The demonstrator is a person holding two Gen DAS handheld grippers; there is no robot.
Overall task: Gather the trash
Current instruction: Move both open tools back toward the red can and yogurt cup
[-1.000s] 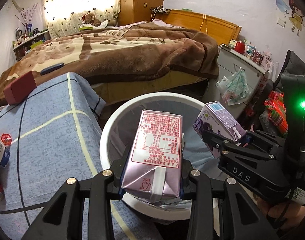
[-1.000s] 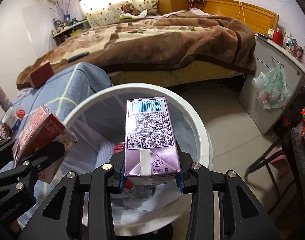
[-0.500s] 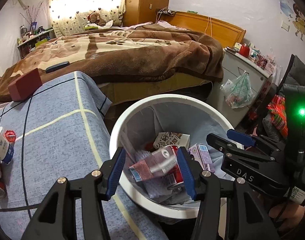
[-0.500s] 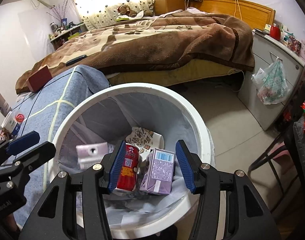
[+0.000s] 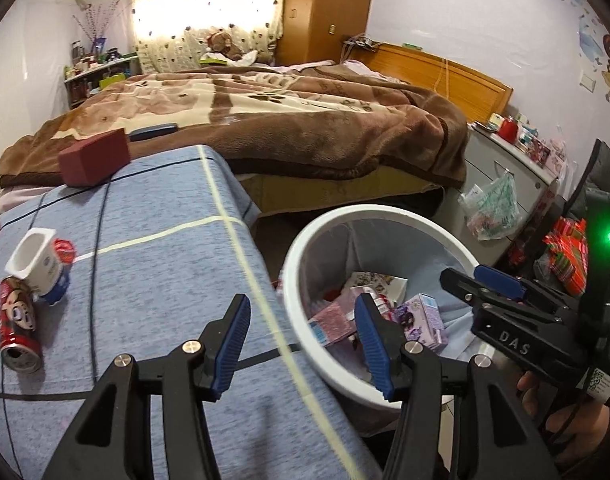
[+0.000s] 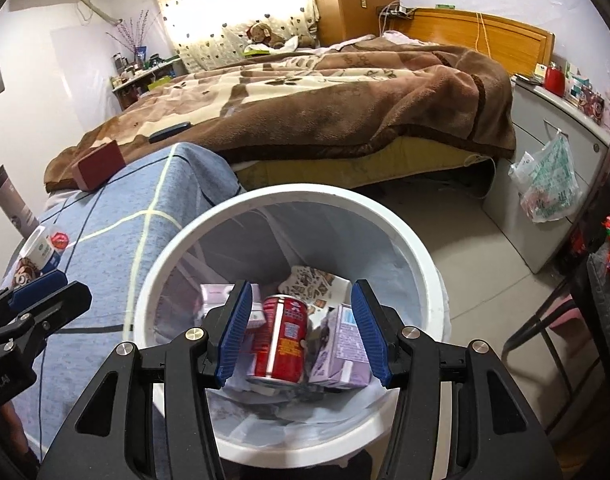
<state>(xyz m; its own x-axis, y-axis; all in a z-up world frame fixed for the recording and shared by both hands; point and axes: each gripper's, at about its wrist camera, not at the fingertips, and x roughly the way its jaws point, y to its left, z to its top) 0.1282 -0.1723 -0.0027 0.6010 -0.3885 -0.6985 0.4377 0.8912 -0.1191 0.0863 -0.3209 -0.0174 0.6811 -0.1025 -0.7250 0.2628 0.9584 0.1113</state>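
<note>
Both grippers stand released and empty: right gripper [image 6: 305, 330] hangs over the white bin [image 6: 421, 248], left gripper [image 5: 303, 346] straddles its rim beside the blue-covered table [image 5: 157, 280]. Cartons and a red can [image 6: 283, 338] lie inside.

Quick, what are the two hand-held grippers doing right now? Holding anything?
Left hand-held gripper: open, holding nothing, above the blue cloth's edge by the white bin.
Right hand-held gripper: open, holding nothing, over the bin.

White bin [image 6: 419, 252] — red can [image 6: 283, 338], purple carton [image 6: 343, 350] — blue cloth [image 5: 153, 240].
</note>
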